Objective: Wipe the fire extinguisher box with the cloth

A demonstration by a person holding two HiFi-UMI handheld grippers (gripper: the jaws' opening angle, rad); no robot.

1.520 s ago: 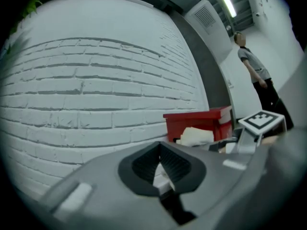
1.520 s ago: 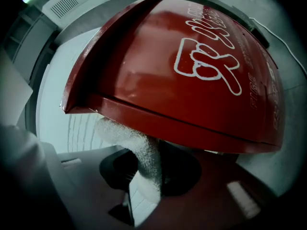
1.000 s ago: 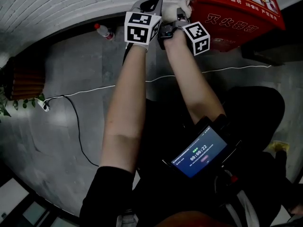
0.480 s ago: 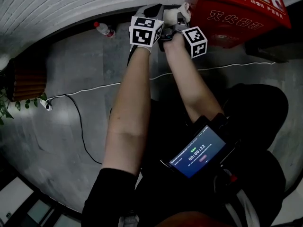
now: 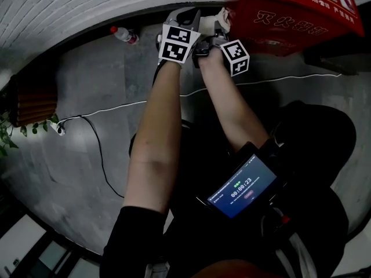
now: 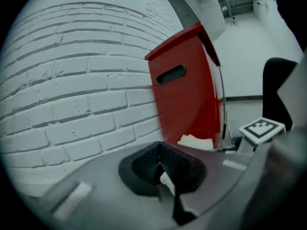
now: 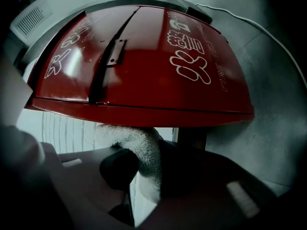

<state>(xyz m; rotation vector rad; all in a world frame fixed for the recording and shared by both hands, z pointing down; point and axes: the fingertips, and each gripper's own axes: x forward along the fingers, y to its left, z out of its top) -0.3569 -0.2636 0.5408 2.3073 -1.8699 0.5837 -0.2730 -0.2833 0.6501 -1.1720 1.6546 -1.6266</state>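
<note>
The red fire extinguisher box [image 5: 295, 10] stands against the white brick wall at the top right of the head view. A white cloth [image 5: 224, 17] is pressed at its lower left corner, held in my right gripper [image 5: 218, 28]. In the right gripper view the cloth [image 7: 136, 150] bulges out of the shut jaws just under the box's red lid [image 7: 144, 66]. My left gripper [image 5: 186, 15] hovers just to the left, jaws together; its own view shows the box's side [image 6: 189, 99] and the cloth [image 6: 196, 142] beyond. A small pale sliver shows below its pads; what it is I cannot tell.
A plastic bottle [image 5: 124, 35] lies at the foot of the brick wall [image 5: 87, 4]. A white cable [image 5: 116, 110] crosses the grey floor to a plug [image 5: 56, 129] by a brown planter [image 5: 29, 97]. A lit screen [image 5: 243, 185] sits at the person's waist.
Both grippers have stayed at the box's left corner, drifting slightly closer together. The cloth remains pinched in the right one.
</note>
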